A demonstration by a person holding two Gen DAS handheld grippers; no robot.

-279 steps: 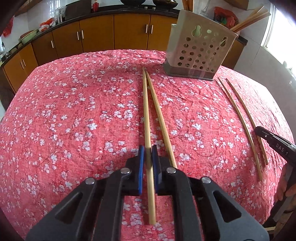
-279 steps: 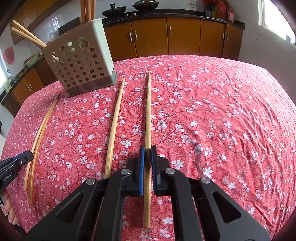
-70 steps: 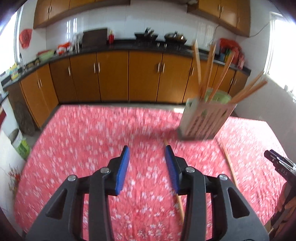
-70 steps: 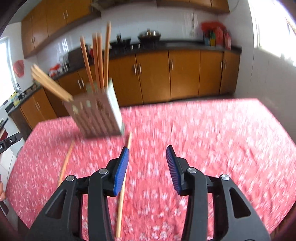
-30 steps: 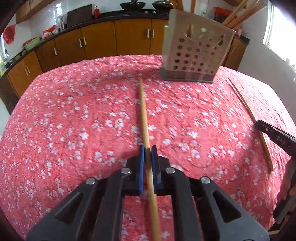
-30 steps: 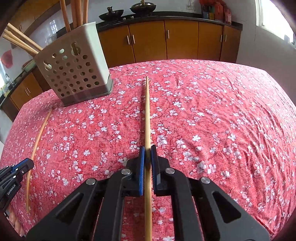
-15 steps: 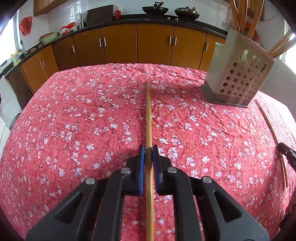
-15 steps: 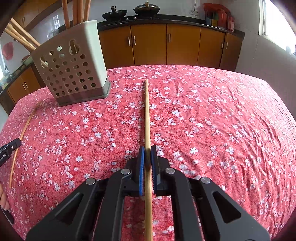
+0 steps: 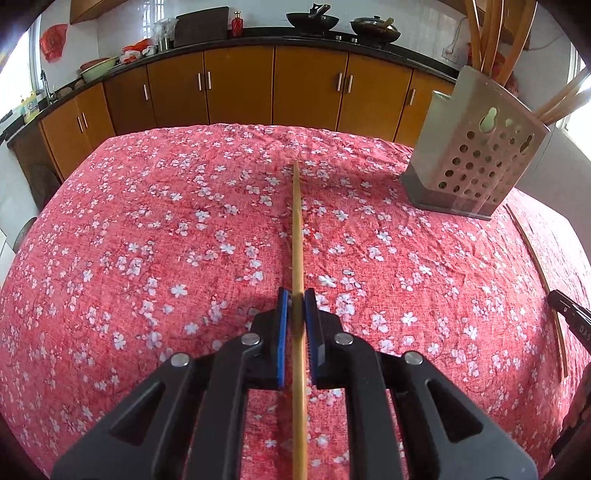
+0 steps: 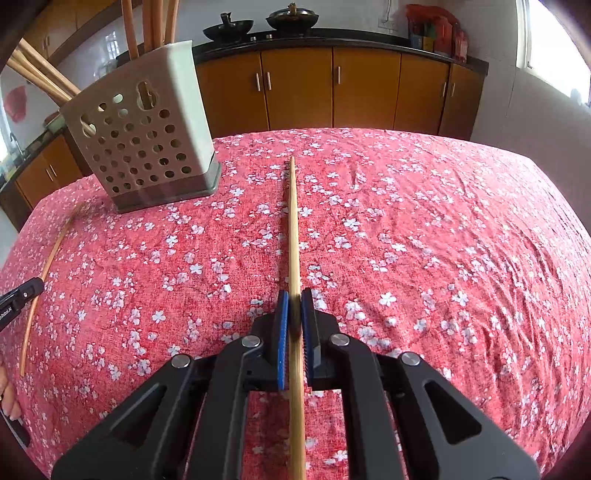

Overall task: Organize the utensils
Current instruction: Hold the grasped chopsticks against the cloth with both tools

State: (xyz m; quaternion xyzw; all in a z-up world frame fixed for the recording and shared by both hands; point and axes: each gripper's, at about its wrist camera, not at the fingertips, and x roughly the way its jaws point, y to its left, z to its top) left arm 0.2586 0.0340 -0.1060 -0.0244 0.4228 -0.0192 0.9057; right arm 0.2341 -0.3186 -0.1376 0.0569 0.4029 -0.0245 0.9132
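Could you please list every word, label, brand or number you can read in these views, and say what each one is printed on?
"DAS": white letters on the black body of the right claw, cut off at the edge of the left wrist view.
White lettering on the black body of the left claw in the right wrist view: too small and blurred to read.
Nothing else legible.

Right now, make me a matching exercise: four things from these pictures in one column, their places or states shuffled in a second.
Column one:
1. left gripper
2. perforated holder
3. tablecloth
4. woks

Column two:
A. stands on the table, chopsticks sticking out
B. on the counter in the background
C. shut on a chopstick
D. red with white blossoms

Pairs: 1-C, 2-A, 3-D, 4-B
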